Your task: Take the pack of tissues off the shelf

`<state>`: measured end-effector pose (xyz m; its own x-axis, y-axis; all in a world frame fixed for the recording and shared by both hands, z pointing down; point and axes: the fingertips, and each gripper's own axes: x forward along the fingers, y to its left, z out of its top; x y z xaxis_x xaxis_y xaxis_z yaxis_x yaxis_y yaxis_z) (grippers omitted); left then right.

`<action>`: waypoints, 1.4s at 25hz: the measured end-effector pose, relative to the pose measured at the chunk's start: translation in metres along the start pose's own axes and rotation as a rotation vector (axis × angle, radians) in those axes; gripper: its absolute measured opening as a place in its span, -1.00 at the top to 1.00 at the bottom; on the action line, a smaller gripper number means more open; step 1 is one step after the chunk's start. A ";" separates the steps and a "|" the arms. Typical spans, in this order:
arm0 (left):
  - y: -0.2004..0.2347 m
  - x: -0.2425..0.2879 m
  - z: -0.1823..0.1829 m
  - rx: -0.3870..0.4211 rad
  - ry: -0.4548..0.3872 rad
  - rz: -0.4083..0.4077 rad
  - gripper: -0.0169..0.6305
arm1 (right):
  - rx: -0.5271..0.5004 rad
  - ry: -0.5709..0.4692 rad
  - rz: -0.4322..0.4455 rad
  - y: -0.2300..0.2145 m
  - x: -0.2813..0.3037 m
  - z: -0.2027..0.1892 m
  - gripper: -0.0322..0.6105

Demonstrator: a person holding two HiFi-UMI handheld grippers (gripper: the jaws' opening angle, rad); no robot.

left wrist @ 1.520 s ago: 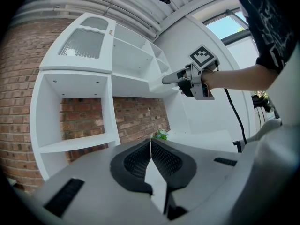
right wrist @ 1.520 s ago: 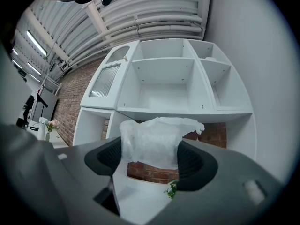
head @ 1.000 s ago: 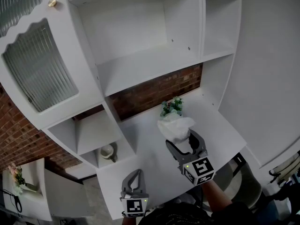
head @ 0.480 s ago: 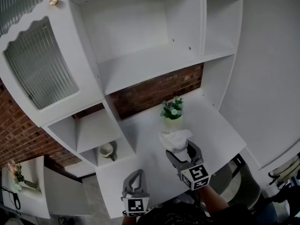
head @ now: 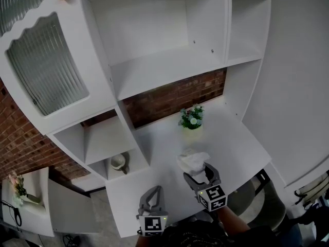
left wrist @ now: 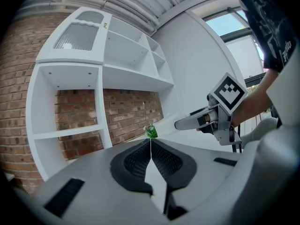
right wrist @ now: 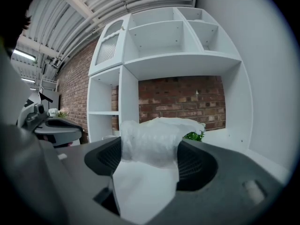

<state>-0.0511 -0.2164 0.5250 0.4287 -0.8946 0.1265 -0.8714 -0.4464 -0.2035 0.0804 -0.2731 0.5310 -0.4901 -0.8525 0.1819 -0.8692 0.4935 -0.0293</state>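
Clamping a crinkly plastic-wrapped tissue pack [right wrist: 152,139] in the ribbed right claw [head: 199,173], left claw [left wrist: 151,146] pressed together, empty.

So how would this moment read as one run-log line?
right gripper: shut on pack of tissues | left gripper: shut, empty | pack: held over desk | plant: on desk

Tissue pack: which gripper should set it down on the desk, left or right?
Right. The right gripper is shut on the tissue pack, low over the desk. The left gripper is shut, empty, and off to the side.
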 end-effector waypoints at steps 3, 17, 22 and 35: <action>0.000 0.000 -0.002 -0.009 -0.001 0.001 0.91 | 0.007 0.024 0.006 0.003 0.001 -0.013 -0.13; 0.011 0.002 -0.010 0.001 0.041 0.021 0.91 | 0.051 0.172 0.050 0.008 0.020 -0.079 -0.13; 0.008 0.008 -0.015 0.000 0.051 0.004 0.91 | 0.050 0.218 0.048 0.009 0.027 -0.097 -0.13; 0.019 0.018 -0.026 -0.019 0.080 0.009 0.91 | 0.062 0.307 0.080 0.017 0.048 -0.122 -0.13</action>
<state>-0.0665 -0.2406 0.5490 0.4006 -0.8937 0.2020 -0.8800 -0.4367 -0.1870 0.0497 -0.2840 0.6593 -0.5225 -0.7148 0.4648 -0.8359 0.5370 -0.1138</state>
